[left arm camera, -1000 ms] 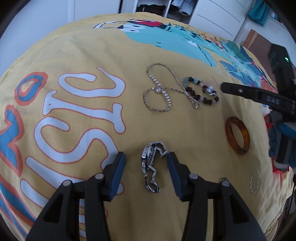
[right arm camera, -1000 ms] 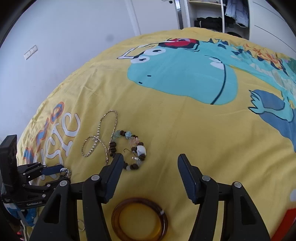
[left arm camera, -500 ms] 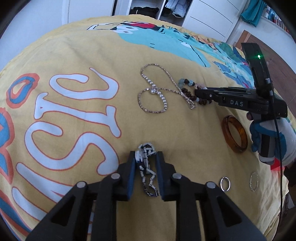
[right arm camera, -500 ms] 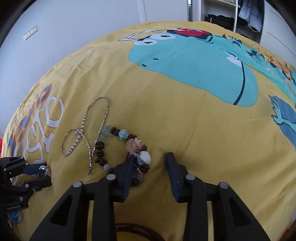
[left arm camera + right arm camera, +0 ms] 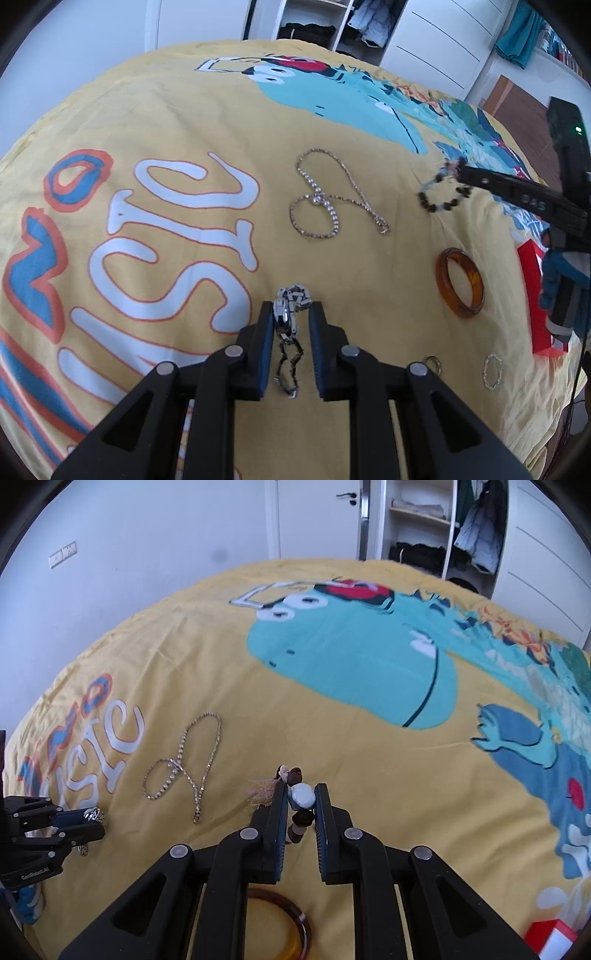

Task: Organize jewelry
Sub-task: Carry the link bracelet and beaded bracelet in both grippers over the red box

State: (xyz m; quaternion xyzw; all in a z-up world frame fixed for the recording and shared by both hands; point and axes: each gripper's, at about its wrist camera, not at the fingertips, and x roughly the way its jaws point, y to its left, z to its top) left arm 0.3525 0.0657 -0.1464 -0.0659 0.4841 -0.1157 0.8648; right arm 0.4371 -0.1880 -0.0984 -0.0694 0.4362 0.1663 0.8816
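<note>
Left tongs clamp the metal bracelet; right tongs clamp the beaded bracelet.

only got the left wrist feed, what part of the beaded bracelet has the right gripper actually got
Observer: The right gripper is shut on the beaded bracelet at a pale blue bead, with brown beads above and below it.
Operator: anything sticking out of it
Observer: Yes, a pinkish fringe tassel fans out to the left of the fingers.
Operator: where's the amber bangle from that side
Observer: The amber bangle lies on the yellow bedspread under the right gripper's frame, mostly hidden.
Operator: and my left gripper
Observer: From the right wrist view the left gripper is at the far left, with the silver link watch glinting at its tips.
</note>
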